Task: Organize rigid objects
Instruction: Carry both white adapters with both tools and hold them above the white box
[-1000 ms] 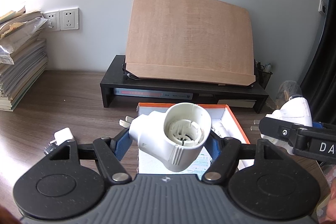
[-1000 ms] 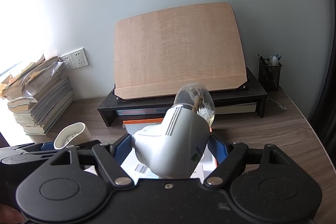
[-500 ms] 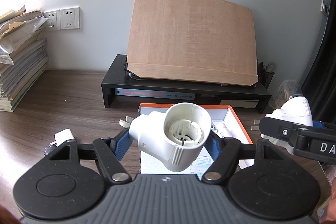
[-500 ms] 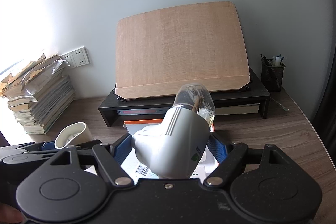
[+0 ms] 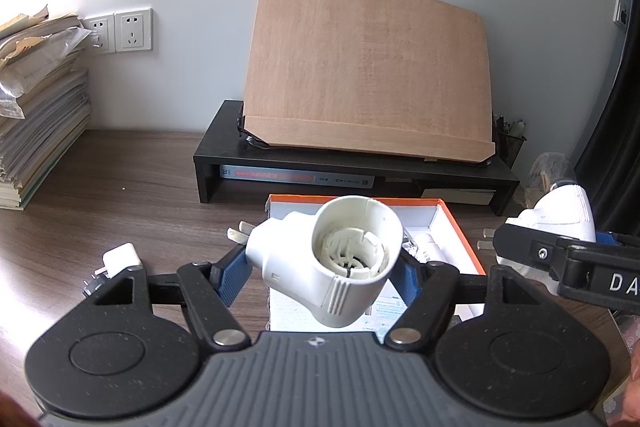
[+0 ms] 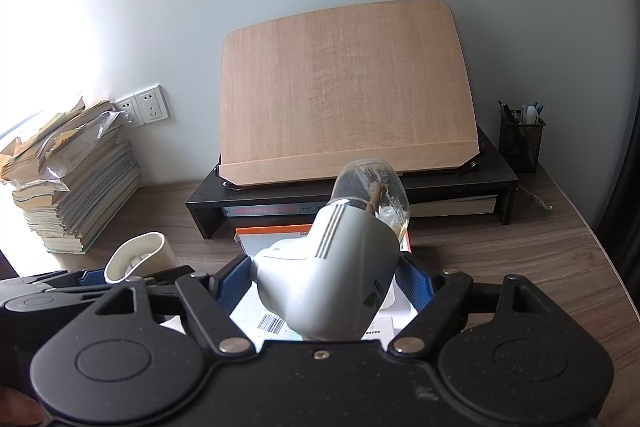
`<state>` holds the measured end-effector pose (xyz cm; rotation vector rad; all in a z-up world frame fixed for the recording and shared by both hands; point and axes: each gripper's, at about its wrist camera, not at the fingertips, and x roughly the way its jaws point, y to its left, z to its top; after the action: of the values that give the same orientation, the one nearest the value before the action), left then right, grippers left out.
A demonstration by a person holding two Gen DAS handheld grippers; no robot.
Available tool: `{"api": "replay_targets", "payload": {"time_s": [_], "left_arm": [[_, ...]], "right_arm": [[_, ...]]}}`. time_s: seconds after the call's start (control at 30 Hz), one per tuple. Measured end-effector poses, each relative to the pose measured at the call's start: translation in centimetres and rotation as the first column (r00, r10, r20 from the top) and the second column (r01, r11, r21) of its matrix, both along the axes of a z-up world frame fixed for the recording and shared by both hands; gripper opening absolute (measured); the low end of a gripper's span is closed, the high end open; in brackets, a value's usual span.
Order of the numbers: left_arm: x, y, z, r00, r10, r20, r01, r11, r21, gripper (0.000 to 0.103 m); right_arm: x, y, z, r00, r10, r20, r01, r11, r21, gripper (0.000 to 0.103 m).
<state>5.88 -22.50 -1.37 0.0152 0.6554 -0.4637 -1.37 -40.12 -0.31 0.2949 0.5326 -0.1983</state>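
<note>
Nothing had shifted over the last second: both hands held steady above the box at the desk's near edge. The left gripper stayed clamped on an empty lamp socket; the right gripper stayed clamped on a socket with a bulb. Neither was stowed yet, apparently a pause before placing.
</note>
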Motion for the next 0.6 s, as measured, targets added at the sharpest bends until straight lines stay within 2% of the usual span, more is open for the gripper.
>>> {"api": "replay_targets", "payload": {"time_s": [0.6], "left_arm": [[-0.01, 0.06, -0.04, 1.0, 0.003, -0.006, -0.003, 1.0, -0.002, 0.073]], "right_arm": [[0.24, 0.01, -0.18, 1.0, 0.015, -0.009, -0.015, 1.0, -0.001, 0.093]]}}
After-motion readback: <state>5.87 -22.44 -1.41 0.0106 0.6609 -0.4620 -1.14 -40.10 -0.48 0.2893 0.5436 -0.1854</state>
